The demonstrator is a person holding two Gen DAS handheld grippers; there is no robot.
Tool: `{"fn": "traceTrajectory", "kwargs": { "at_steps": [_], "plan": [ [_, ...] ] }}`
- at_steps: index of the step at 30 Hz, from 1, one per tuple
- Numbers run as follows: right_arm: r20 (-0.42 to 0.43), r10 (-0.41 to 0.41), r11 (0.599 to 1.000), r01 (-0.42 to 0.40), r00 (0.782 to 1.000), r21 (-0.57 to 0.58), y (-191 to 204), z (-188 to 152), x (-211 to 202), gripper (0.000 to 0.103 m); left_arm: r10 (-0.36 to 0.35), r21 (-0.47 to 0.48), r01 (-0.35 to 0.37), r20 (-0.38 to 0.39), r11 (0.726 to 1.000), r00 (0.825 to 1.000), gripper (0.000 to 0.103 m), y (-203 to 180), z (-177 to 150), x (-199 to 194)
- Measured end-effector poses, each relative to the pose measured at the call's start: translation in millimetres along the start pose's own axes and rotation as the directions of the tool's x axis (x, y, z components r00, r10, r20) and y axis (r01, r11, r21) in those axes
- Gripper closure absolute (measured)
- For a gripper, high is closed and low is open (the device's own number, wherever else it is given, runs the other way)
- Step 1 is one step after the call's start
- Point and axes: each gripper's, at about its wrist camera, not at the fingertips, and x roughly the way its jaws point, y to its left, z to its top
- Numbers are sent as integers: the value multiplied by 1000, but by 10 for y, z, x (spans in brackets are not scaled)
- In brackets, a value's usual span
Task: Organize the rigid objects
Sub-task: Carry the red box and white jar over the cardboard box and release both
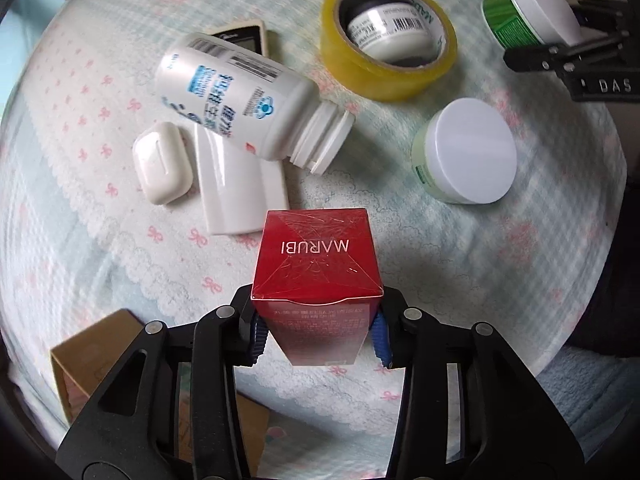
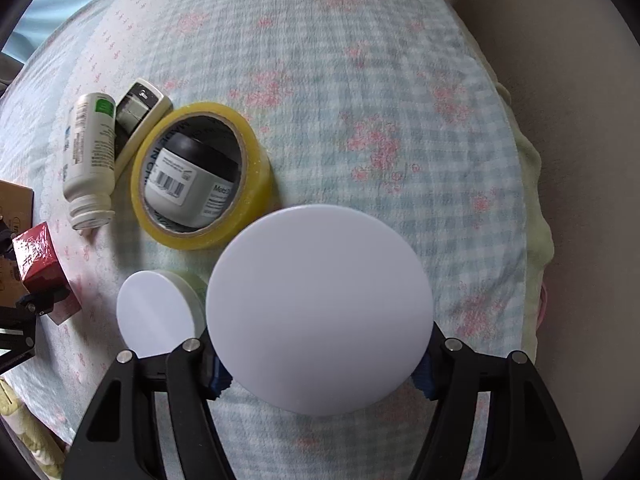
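Note:
My left gripper point(image 1: 318, 338) is shut on a red MARUBI box point(image 1: 316, 256) and holds it above the patterned cloth. My right gripper point(image 2: 322, 376) is shut on a green jar with a white lid point(image 2: 320, 308); the same jar shows in the left wrist view point(image 1: 528, 8) at top right. A second white-lidded jar point(image 1: 468, 156) stands on the cloth, also in the right wrist view point(image 2: 156, 312). A yellow tape roll point(image 1: 388, 36) lies flat around a black-lidded jar point(image 1: 384, 28). A white bottle point(image 1: 248, 100) lies on its side without a cap.
A white earbud case point(image 1: 162, 162) and a white flat piece point(image 1: 240, 192) lie beside the bottle. A remote point(image 1: 244, 38) lies behind it. A brown cardboard box point(image 1: 92, 364) sits at lower left. The cloth's edge runs along the right in the right wrist view point(image 2: 536, 200).

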Motion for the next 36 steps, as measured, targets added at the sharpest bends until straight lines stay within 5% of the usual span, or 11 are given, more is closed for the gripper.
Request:
{"fn": "traceTrajectory", "kwargs": {
  "at_steps": [8,17,28,36],
  "plan": [
    [98,-19,1000,19,995,3,196,-126,-800,39,-44,-172,67,136,983,990,66,153,-296,-723],
    [235,7,998,7,972,-59,622,-150,-1733,39,-31,-294,135,334,946,942,66,425,-927,-1683],
    [346,143,986,-105,927,-126,2107,-321,-2644,39,66,-355,109,448,928,892,66,1371,-2197,-2527],
    [324,222,965,-160,920,-207,3278,-279,-2766,39,108,-421,96,436,902,894,66,2218,-3201,-2552]
  ]
}}
